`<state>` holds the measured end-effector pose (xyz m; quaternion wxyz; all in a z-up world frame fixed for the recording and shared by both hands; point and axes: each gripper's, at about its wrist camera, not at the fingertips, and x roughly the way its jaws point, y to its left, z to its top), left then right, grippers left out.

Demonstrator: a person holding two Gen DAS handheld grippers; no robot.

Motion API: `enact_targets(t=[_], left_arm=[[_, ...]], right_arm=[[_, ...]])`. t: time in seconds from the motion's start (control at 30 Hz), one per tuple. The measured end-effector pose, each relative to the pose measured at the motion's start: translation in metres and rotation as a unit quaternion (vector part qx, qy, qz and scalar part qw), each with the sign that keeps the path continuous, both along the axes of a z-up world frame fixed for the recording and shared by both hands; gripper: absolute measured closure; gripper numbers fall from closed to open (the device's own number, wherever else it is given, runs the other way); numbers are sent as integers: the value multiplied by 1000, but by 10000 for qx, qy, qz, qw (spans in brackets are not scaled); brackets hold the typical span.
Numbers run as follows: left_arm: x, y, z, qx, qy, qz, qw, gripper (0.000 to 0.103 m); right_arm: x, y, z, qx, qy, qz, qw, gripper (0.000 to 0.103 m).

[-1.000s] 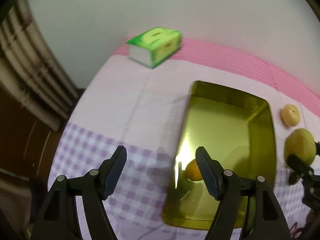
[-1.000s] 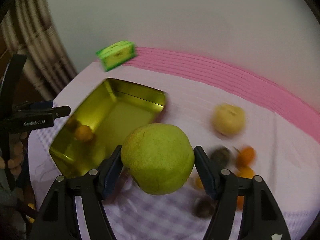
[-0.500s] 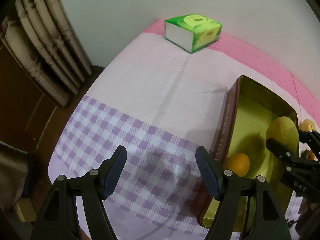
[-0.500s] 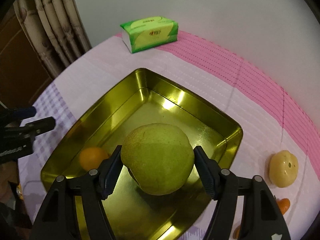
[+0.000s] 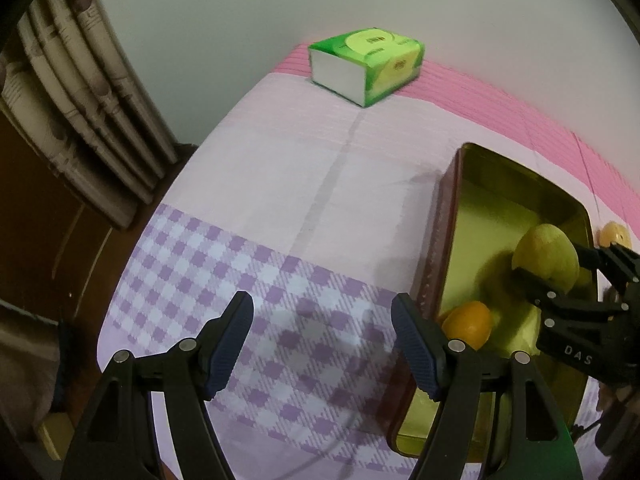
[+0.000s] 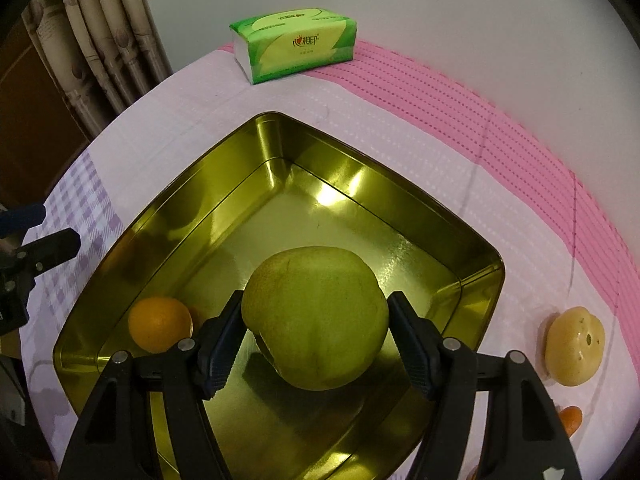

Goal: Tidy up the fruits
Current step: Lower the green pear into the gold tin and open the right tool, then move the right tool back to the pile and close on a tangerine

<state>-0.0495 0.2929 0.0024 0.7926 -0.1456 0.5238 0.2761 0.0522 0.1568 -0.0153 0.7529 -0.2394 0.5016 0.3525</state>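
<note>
Right wrist view: right gripper (image 6: 316, 334) clamps the green pear (image 6: 316, 316); left gripper (image 5: 322, 338) gapes, holding nothing.

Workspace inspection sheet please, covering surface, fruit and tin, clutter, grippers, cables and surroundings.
Surface: tablecloth, pink stripes, pale band, purple checks.
Job's things: gold tin holds an orange; green pear held over the tin; yellow fruit and small orange fruit on the cloth.
Clutter: tissue pack.
Grippers: right gripper shut on the pear; left gripper open, empty.
Cables: nothing seen.
Surroundings: curtain, plain wall.
</note>
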Motion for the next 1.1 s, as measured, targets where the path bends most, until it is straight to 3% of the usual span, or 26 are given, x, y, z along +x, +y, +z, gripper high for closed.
enact_targets(t=[0.23, 0.53, 0.7, 0.83, 0.93, 1.1], left_arm=[[7, -19, 3, 170, -28, -419, 9990, 31], [13, -43, 11, 477, -137, -939, 9943, 30], [14, -50, 12, 534, -110, -1043, 9930, 29], [15, -55, 14, 564, -131, -1135, 9919, 29], [17, -60, 14, 555, -120, -1229, 9908, 29], [24, -83, 22, 661, -119, -1479, 9867, 29]], right_arm=[[-3, -5, 7, 157, -24, -78, 9998, 35], [-18, -45, 63, 842, -259, -296, 9957, 33], [-29, -112, 91, 928, -549, -595, 9924, 33], [-23, -189, 99, 693, -748, -1242, 9870, 35], [-17, -240, 95, 408, -786, -1737, 9808, 35], [-14, -292, 72, 163, -516, -2163, 9748, 46]])
